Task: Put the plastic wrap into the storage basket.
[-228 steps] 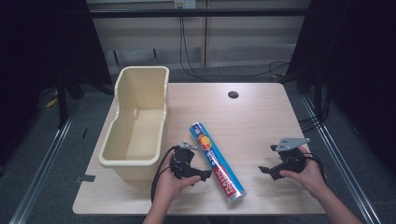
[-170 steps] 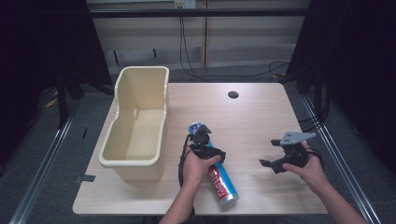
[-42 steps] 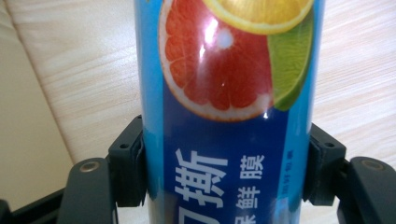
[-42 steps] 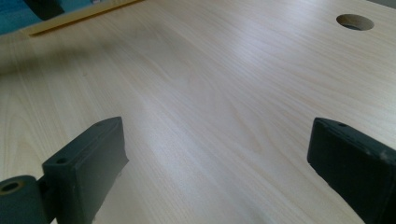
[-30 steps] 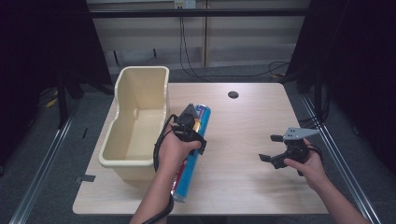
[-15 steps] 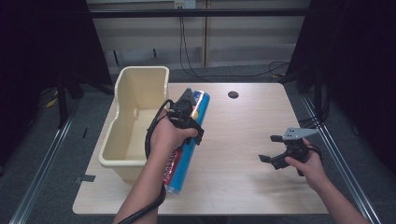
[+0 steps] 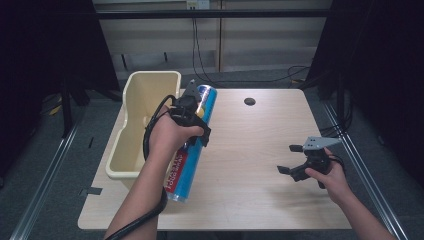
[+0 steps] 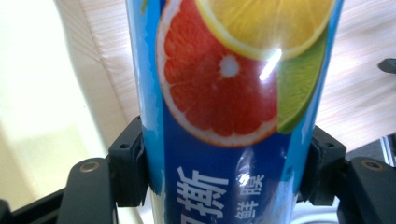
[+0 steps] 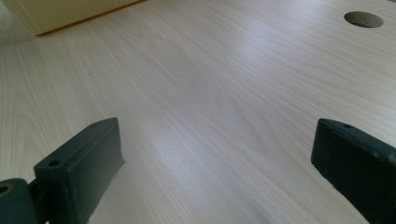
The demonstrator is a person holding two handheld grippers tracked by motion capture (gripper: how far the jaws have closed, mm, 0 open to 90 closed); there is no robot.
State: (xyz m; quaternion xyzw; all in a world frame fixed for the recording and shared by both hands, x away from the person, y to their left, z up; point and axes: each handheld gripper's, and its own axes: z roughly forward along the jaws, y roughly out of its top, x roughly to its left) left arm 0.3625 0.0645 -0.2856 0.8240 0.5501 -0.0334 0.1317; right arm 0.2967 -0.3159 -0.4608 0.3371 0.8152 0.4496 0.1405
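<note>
**Blue tube held beside bin**

Desk (image 7: 250, 165): light wood, round cable hole (image 7: 249, 101) near far edge. Cream plastic bin (image 7: 137, 125) sits on desk's left side. Blue cling-film tube (image 7: 192, 150) w/ citrus print hangs tilted above desk, just beside bin's right wall, far end raised, near end low by desk front. Left tool (image 7: 192, 107) pinches the tube near its upper end; in left gripper view both black pads press its sides (image 8: 224, 116). Right tool (image 7: 295, 160) hovers low over desk's right side, well apart from tube, jaws spread wide w/ nothing between.
</note>
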